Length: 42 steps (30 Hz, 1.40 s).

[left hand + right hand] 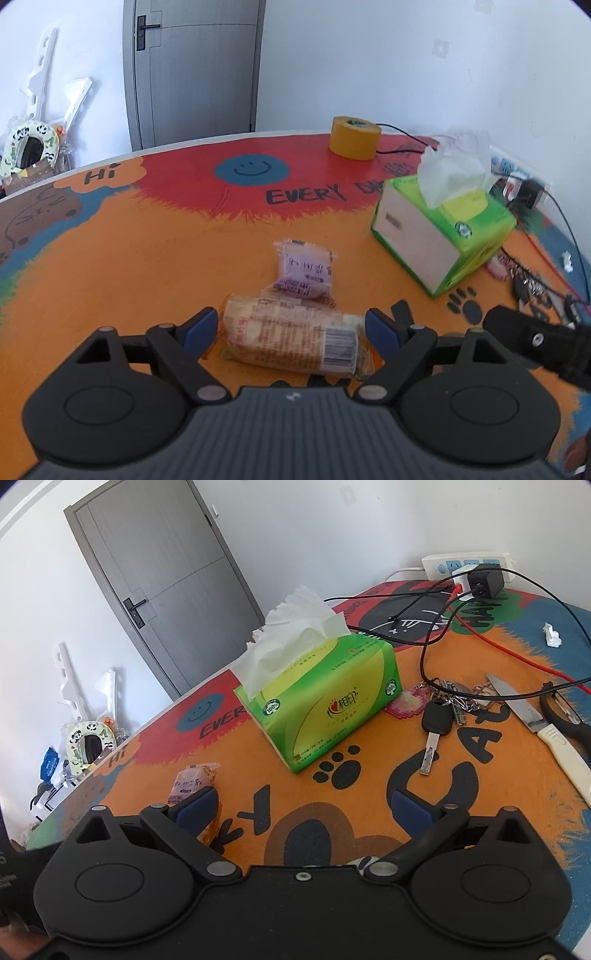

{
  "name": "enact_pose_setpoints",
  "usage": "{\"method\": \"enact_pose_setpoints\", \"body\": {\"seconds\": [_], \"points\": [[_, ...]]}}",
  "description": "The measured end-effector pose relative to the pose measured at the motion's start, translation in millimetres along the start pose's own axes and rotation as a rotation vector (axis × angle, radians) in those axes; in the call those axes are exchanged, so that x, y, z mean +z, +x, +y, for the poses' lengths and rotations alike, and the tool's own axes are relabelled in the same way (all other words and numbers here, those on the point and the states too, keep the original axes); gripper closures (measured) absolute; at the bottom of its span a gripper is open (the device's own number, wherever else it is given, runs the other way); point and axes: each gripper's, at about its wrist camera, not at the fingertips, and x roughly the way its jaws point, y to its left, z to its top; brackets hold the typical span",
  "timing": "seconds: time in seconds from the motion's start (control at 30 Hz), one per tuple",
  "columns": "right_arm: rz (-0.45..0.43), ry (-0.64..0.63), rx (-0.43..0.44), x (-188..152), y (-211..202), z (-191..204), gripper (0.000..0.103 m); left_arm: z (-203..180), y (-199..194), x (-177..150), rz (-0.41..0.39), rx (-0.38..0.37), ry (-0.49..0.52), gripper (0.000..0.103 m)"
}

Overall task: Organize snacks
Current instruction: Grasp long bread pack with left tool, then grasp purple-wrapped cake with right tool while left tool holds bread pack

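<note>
A: What writing can you read on the table mat (155,236)?

B: "Hi" on an orange cloud, "EVERY" in black beside a blue smiley; the next word is cut off by the tissue box (439,232). From the right wrist view there is also "HAPPY" near the power strip (469,563), and large brown letters under the right gripper (304,805), only partly visible.

A: And the box?

B: Green, with a "100%" seal and red Chinese characters on its side.

A: The snacks?

B: A long bread pack (295,339) lies flat between the spread-apart jaws of the left gripper (291,326); the pads do not press it. Its barcode shows, but the print is too blurred to read. A purple-labelled packet (304,273) lies just behind it, probably touching. The right gripper's jaws also stand wide with nothing between them.

A: Anything hidden?

B: The scissors (565,716) and knife (543,727) are cut off at the right edge.
</note>
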Motion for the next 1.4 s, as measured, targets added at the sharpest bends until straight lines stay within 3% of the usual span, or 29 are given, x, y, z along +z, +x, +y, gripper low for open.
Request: {"method": "enact_pose_setpoints", "body": {"seconds": [0.43, 0.7, 0.87, 1.0, 1.4], "points": [[0.016, -0.001, -0.001, -4, 7, 2, 0.001, -2, 9, -13, 0.018, -0.007, 0.06, 0.01], [0.017, -0.02, 0.011, -5, 8, 15, 0.001, 11, 1, -13, 0.009, -0.003, 0.03, 0.024], [0.019, -0.055, 0.036, -6, 10, 32, 0.001, 28, -10, -13, -0.008, 0.02, 0.004, 0.025], [0.032, -0.091, 0.05, -5, 16, 48, 0.01, 44, -18, -9, -0.027, 0.041, -0.023, 0.025], [0.067, -0.169, 0.059, 1, 49, 101, 0.016, 103, -34, 7, -0.077, 0.15, -0.127, 0.025]]}}
